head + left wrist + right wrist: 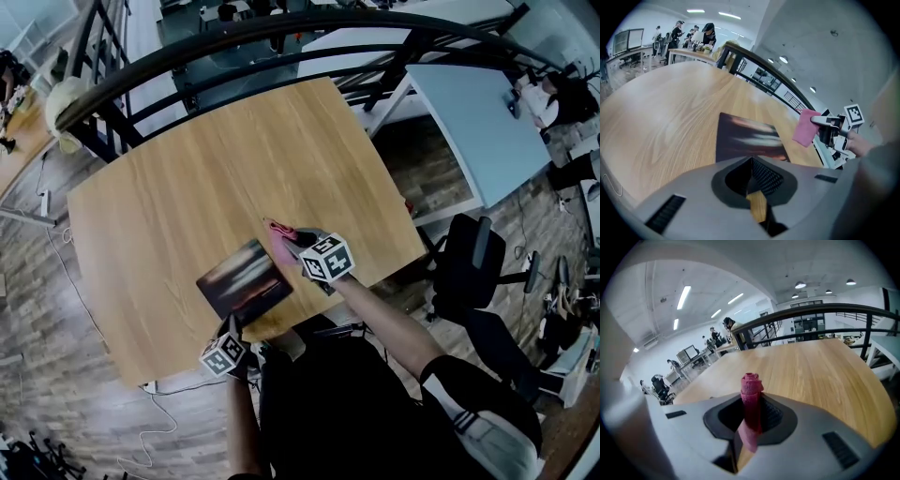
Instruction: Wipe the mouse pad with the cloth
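Cloth (751, 385) (pink) in right gripper (752, 414)

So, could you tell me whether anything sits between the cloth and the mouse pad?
Nothing visible does. The cloth, pinched in the right gripper, hangs just beside the mouse pad, off its right edge, over bare table. The left gripper sits at the pad's near edge, clear of its top.
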`<state>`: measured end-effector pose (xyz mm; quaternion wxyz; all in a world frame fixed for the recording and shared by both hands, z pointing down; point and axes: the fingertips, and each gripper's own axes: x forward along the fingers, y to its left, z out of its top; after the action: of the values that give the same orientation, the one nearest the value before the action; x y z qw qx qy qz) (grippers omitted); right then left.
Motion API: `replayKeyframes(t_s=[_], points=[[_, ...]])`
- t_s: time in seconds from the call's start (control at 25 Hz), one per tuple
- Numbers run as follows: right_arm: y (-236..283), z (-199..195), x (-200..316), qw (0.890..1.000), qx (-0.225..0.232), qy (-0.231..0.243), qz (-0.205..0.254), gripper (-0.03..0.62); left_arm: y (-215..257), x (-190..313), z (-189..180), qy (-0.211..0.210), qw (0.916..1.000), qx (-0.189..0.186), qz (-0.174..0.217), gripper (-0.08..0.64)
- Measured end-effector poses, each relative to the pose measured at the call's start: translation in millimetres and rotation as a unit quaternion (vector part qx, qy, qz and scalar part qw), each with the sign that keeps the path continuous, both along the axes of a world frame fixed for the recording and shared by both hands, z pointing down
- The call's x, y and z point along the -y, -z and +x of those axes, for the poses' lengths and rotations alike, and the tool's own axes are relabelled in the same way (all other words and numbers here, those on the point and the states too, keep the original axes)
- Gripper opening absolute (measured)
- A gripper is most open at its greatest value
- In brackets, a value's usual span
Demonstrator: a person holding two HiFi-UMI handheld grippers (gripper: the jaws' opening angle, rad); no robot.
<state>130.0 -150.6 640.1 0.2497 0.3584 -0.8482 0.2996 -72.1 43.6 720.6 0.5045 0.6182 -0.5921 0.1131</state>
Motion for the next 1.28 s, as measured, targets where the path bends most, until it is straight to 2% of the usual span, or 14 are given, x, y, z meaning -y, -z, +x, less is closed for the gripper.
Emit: replayKeyframes(t_s=[0.24, 0.48, 0.72, 0.92, 1.16, 1.28], points=[[82, -14, 20, 0.995, 0.077, -0.014, 0.070, 0.067, 73, 42, -5, 0.034, 0.9942, 0.029, 0.097, 0.023], [141, -29, 17, 0.987, 0.115, -0.001, 0.116, 0.067, 152, 71, -7, 0.057, 0.9795, 0.074, 0.178, 0.023], [190, -45, 10, 0.976, 0.121, 0.009, 0.179, 0.067, 238, 90, -15, 0.072, 0.9513, 0.123, 0.273, 0.023], [229, -57, -7, 0.967, 0.125, -0.006, 0.220, 0.067, 293, 93, -26, 0.052, 0.9259, 0.165, 0.336, 0.023], [253, -77, -40, 0.961, 0.125, -0.025, 0.244, 0.067, 344, 85, -49, 0.026, 0.8974, 0.205, 0.390, 0.023], [250, -90, -54, 0.962, 0.123, -0.026, 0.241, 0.067, 358, 83, -58, 0.012, 0.8874, 0.221, 0.404, 0.023]])
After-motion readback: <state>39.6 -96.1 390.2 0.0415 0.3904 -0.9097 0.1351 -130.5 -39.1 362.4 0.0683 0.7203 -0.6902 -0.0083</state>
